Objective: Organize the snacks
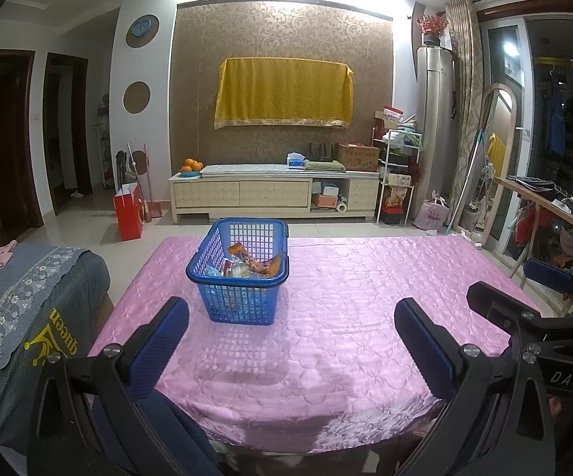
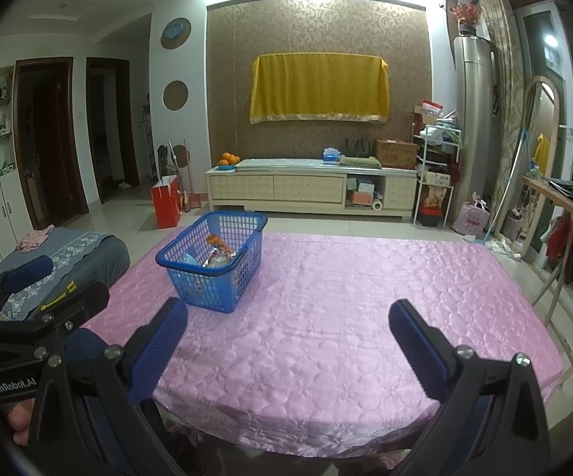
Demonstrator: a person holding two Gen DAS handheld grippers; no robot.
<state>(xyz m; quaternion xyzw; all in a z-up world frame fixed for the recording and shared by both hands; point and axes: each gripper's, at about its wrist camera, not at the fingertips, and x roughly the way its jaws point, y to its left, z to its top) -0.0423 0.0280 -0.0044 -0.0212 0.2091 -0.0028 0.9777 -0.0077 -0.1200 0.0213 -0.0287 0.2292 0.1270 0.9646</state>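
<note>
Snack packets (image 1: 249, 263) — crinkled foil and film pouches, orange, red and clear — lie heaped in a blue plastic basket (image 1: 239, 301) on the pink quilted table cover (image 1: 346, 317). Relative to the left gripper (image 1: 291, 339), the basket stands ahead and slightly left of its centreline; relative to the right gripper (image 2: 288, 341), it stands ahead and well to the left. Both grippers hover above the near part of the cover with jaws spread wide, holding nothing; no loose packets show on the cover itself.

Handling, as judged: the packets are probably light, soft and slippery, with contents that may crush under a hard pinch — best taken by a flat sealed edge or a corner, with moderate closing force. The basket is rigid lattice plastic, likely light even when loaded; its thick rolled rim (image 2: 207, 265) offers the firmest hold, either on a long side or at the near corner. Exact packet count cannot be told; the basket wall hides the lower layer.
</note>
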